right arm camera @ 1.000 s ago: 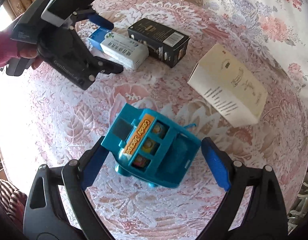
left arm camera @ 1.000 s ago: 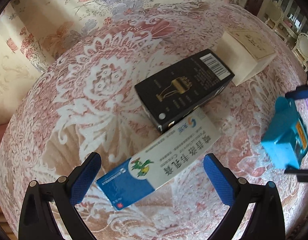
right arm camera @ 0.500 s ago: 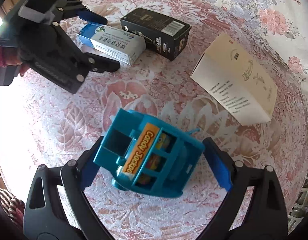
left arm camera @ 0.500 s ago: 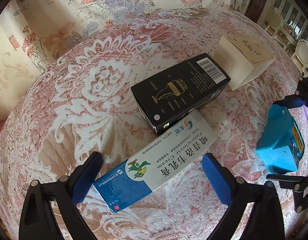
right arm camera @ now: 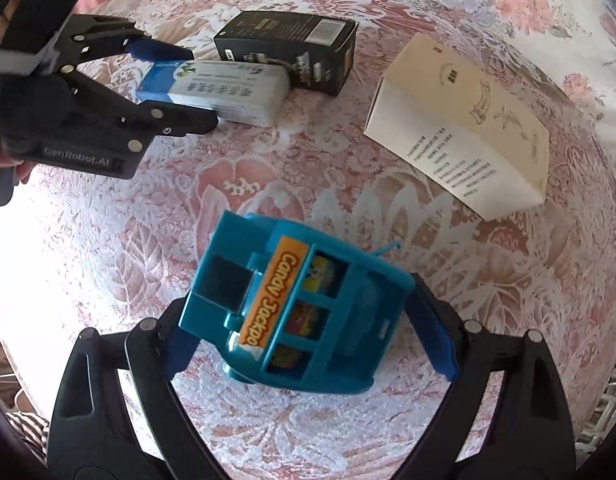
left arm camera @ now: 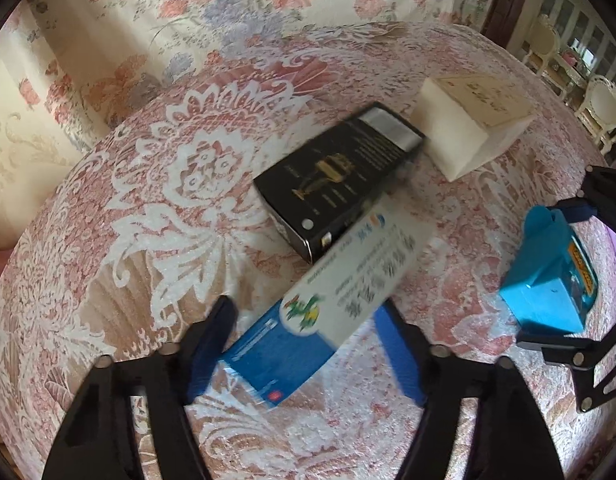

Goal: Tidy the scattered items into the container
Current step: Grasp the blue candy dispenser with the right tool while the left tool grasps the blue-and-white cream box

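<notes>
Looking from my left side, I see my left gripper [left arm camera: 308, 344] with its blue pads on both sides of the blue and white cream box [left arm camera: 327, 300]. The jaws look closed in on the box, but the picture is blurry, so I cannot tell if they squeeze it yet. Just behind this box lies the black box [left arm camera: 339, 176], and the two touch. Next, toward the far right edge of the table [left arm camera: 156, 208], sits the cream box [right arm camera: 463, 120], a bit apart from the black one. Closest to me on the right is the blue candy toy [right arm camera: 300, 312]. My right gripper [right arm camera: 308, 336] has its jaws narrow around the toy, with both pads right against its sides. I cannot see any container in these pictures.
</notes>
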